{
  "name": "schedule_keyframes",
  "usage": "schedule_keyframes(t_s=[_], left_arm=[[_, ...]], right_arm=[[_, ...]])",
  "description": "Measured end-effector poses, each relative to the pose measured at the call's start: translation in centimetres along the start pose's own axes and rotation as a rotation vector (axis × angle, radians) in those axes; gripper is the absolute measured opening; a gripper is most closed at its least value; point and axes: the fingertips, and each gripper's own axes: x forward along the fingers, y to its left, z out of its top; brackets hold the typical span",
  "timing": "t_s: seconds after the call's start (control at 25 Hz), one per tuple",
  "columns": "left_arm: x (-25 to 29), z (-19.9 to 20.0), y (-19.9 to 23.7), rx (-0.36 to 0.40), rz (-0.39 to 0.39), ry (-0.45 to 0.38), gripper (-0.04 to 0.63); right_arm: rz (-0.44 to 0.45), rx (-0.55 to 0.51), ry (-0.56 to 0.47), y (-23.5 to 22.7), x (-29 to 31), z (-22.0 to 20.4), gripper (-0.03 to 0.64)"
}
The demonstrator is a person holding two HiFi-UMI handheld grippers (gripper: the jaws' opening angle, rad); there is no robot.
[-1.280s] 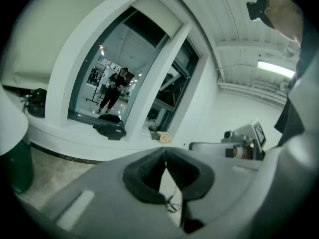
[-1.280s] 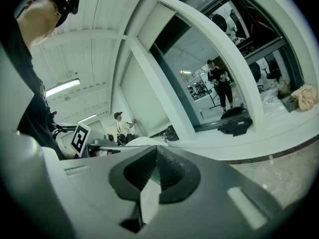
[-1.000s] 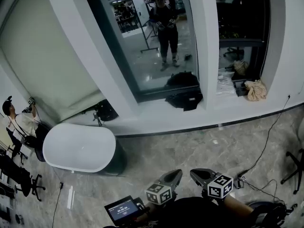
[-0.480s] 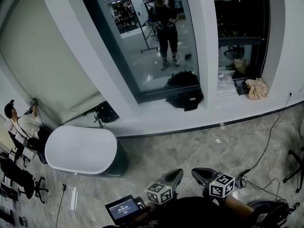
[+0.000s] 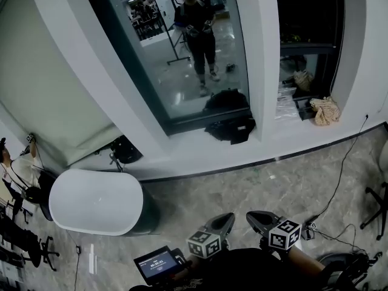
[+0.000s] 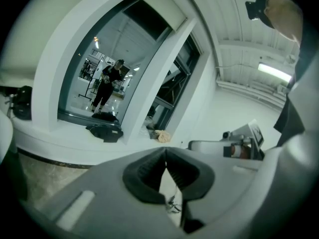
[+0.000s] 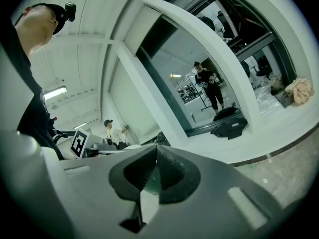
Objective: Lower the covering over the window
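The middle window [image 5: 182, 53] has bare dark glass that mirrors a standing person. In the gripper views a pale blind [image 6: 167, 8] [image 7: 143, 28] covers only its top part. The window to the left is fully covered by a pale blind [image 5: 54, 90]. Both grippers sit low at the head view's bottom edge, well back from the windows, over the marble floor. My left gripper [image 5: 224, 220] [image 6: 165, 156] is shut with nothing in it. So is my right gripper [image 5: 256, 217] [image 7: 155, 153], its jaws touching and pointing toward the window wall.
A white oval table [image 5: 97, 202] stands at left before the sill. Black bags [image 5: 230, 129] and a beige cloth [image 5: 326, 110] lie on the white sill [image 5: 182, 159]. A cable [image 5: 339, 174] trails over the floor at right. Another person [image 5: 15, 168] works at far left. A small screen [image 5: 156, 264] shows near my left gripper.
In the head view the windows, sill and table have slid left and a little down. Both grippers keep their place at the bottom edge, still shut and empty.
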Motion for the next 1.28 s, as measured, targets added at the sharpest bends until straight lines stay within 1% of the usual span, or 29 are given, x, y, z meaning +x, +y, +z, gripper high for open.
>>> schedule_keyframes(t_s=[0.12, 0.2, 0.28, 0.4, 0.48, 0.6, 0.76, 0.88, 1.12, 1.28], left_arm=[[1.6, 2.6, 4.0, -0.011, -0.021, -0.004, 0.003], [2.2, 4.7, 6.6, -0.020, -0.039, -0.003, 0.003], [2.8, 6.7, 8.7, -0.008, -0.066, 0.000, 0.003], [3.4, 9.1, 12.1, 0.007, -0.096, 0.008, 0.003], [3.5, 10.2, 14.7, -0.008, -0.095, 0.005, 0.003], [3.5, 11.0, 17.9, -0.056, -0.086, -0.003, 0.003], [4.0, 11.3, 19.5, -0.076, -0.103, -0.001, 0.003], [4.4, 11.8, 21.2, -0.099, -0.091, -0.009, 0.003], [6.1, 12.6, 22.9, -0.117, -0.056, -0.008, 0.003], [8.3, 13.7, 24.6, -0.118, -0.006, -0.015, 0.003]], right_arm=[[-0.034, -0.002, -0.011, -1.9, 3.8, 2.1, 0.008], [-0.045, -0.013, -0.014, -2.3, 6.6, 3.6, 0.008], [-0.056, -0.027, -0.022, -2.6, 9.3, 5.2, 0.008], [-0.083, -0.017, -0.051, -3.5, 13.4, 7.5, 0.008], [-0.093, -0.011, -0.056, -3.9, 16.0, 8.4, 0.008], [-0.102, -0.017, -0.030, -4.2, 18.8, 8.7, 0.008], [-0.159, 0.000, -0.042, -5.8, 19.9, 9.7, 0.008], [-0.195, 0.020, -0.067, -7.2, 20.6, 10.8, 0.008], [-0.212, 0.043, -0.104, -10.3, 21.6, 13.2, 0.009], [-0.202, 0.051, -0.135, -14.0, 22.2, 15.8, 0.018]])
